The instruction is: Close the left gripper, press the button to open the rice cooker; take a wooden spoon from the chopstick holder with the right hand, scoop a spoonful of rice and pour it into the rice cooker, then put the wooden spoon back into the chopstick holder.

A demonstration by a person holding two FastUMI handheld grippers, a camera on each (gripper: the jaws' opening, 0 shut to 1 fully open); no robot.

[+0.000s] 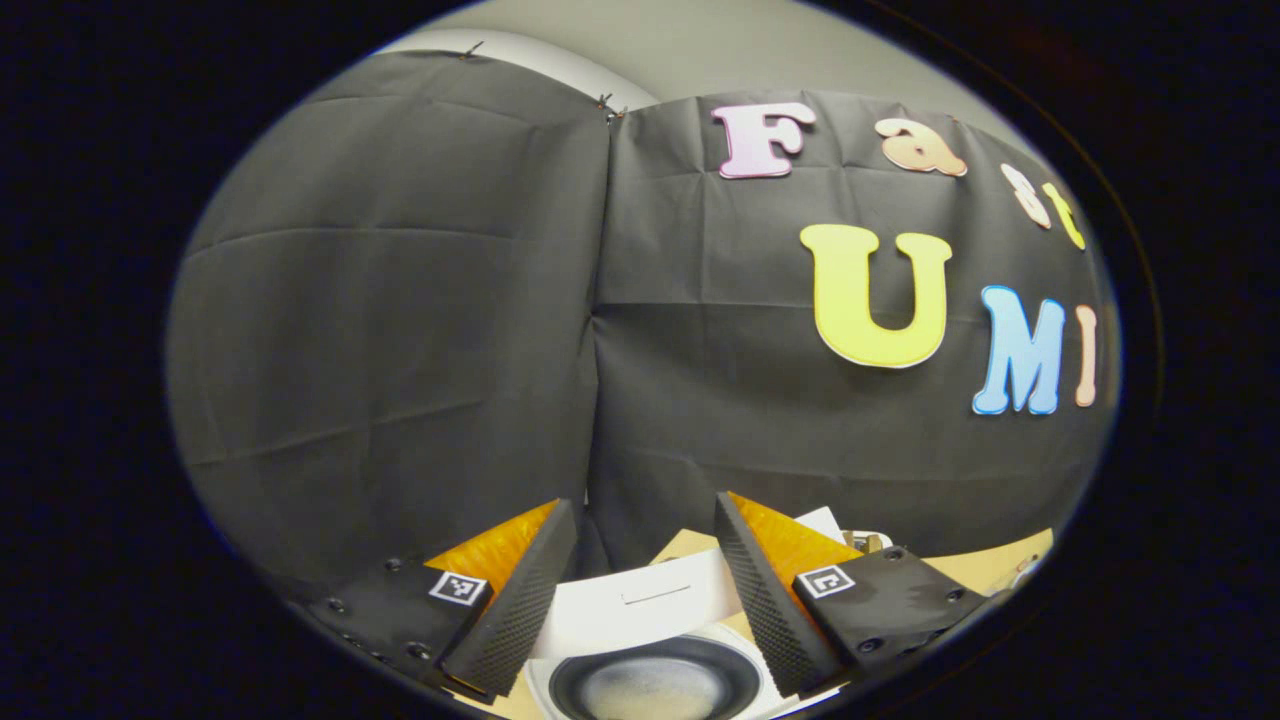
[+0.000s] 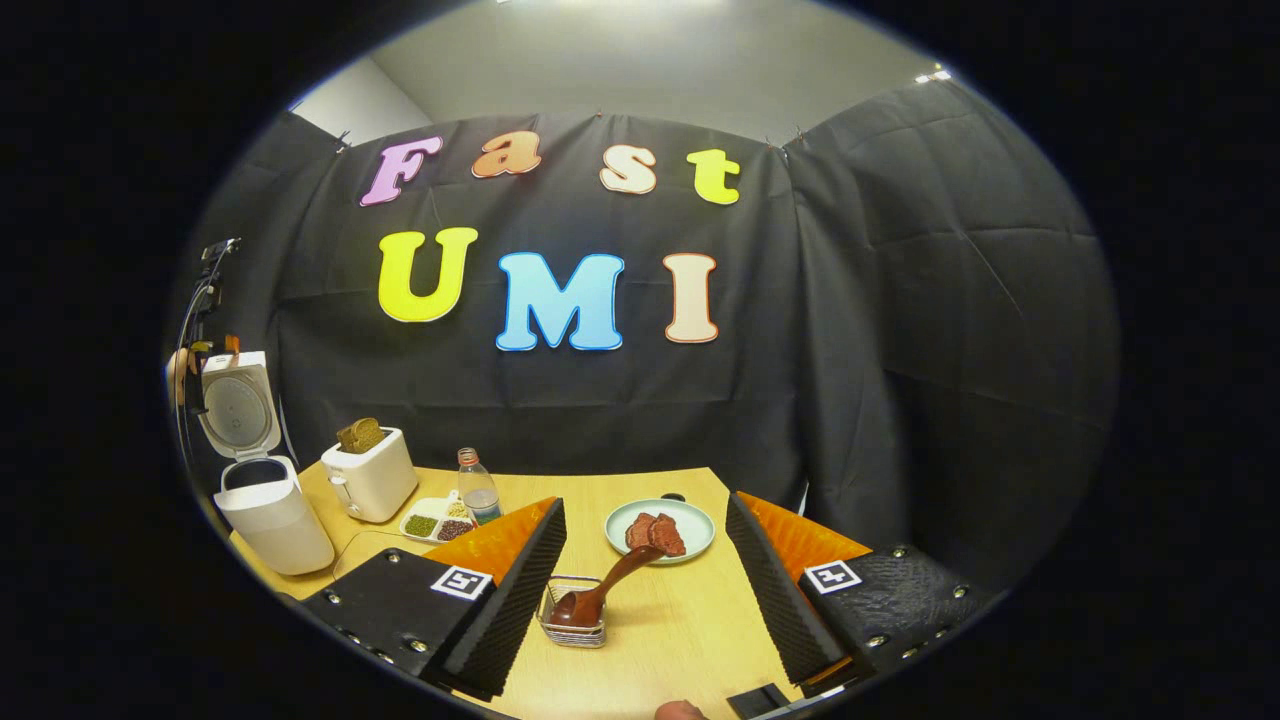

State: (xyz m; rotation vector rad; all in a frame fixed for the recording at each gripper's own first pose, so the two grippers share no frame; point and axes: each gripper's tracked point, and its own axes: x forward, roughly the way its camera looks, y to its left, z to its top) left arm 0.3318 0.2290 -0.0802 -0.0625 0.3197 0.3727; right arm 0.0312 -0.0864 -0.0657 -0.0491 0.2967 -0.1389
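Observation:
The white rice cooker [image 2: 272,520] stands open at the table's far left, its lid [image 2: 237,405] tipped up. In the left gripper view its dark inner pot [image 1: 652,683], with a pale layer at the bottom, lies just below my left gripper [image 1: 645,502], which is open and holds nothing; the raised lid [image 1: 640,600] shows between the fingers. A dark wooden spoon [image 2: 612,582] leans in the wire chopstick holder [image 2: 572,622], bowl end down. My right gripper [image 2: 645,502] is open above and just behind the holder, apart from the spoon.
On the wooden table [image 2: 690,630] stand a white toaster [image 2: 372,478] with bread, a small bottle [image 2: 478,488], a divided tray [image 2: 436,520] of beans and grains, and a pale plate [image 2: 690,520] with reddish slices. A fingertip [image 2: 680,711] shows at the bottom edge.

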